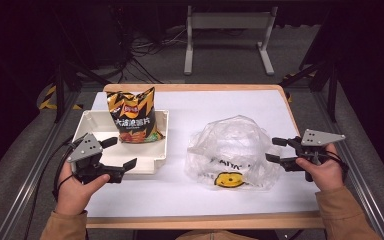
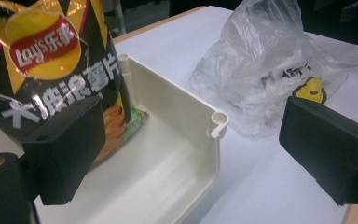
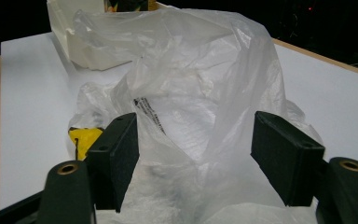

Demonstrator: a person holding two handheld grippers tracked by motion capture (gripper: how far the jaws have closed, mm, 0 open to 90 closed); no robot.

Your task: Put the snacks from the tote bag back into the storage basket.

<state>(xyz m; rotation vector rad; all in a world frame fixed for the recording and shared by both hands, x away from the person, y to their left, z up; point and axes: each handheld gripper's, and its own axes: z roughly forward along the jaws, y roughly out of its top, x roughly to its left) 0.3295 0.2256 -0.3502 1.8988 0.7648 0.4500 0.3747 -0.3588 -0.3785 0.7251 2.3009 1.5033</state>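
A black and yellow chips bag stands upright at the far end of a white tray. My left gripper is open at the tray's near edge, one jaw in front of the chips bag and the other out over the table past the tray's corner. A crumpled clear plastic bag with a yellow smiley print lies to the right. My right gripper is open at the bag's right edge. Loose film sits between its jaws, and the pads do not press it.
The white table top has a wooden rim along its front and right sides. Beyond the plastic bag in the right gripper view stands the tray. A metal frame and cables lie on the floor behind the table.
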